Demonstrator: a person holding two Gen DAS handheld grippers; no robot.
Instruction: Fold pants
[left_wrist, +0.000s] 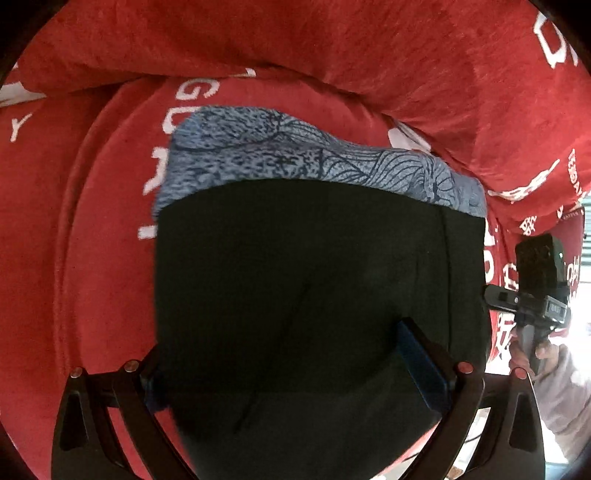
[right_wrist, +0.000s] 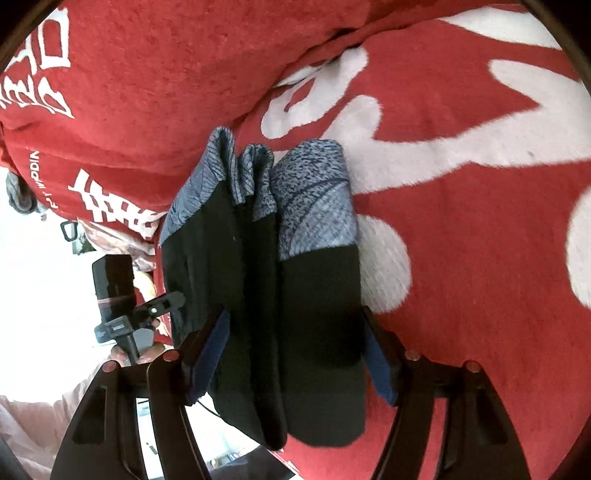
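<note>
The pants (left_wrist: 317, 280), black with a blue-grey patterned band along the far edge, are lying folded into a compact bundle on a red blanket (left_wrist: 85, 229) printed with white lettering. In the right wrist view the bundle (right_wrist: 266, 280) is showing as several stacked layers, their folded edges running away from the camera and the patterned ends bunching at the far side.

The left tool (left_wrist: 295, 373) is reaching over the near part of the bundle, its fingers spread wide, one on each side of the black cloth; a blue pad (left_wrist: 421, 365) on the right-hand finger is lying against the fabric. The fingers are apart and are not pinching anything.

The right tool (right_wrist: 295, 350) is likewise straddling the stack, its blue-padded fingers (right_wrist: 210, 350) standing apart at the two outer sides of the layers. Whether the pads are pressing the cloth or only sitting beside it cannot be told.

Each camera is catching the other tool at the edge of its view, held in the person's hand (left_wrist: 543, 350) just beside the bundle. A raised red fold of the blanket (right_wrist: 155, 92) is rising behind the pants.
</note>
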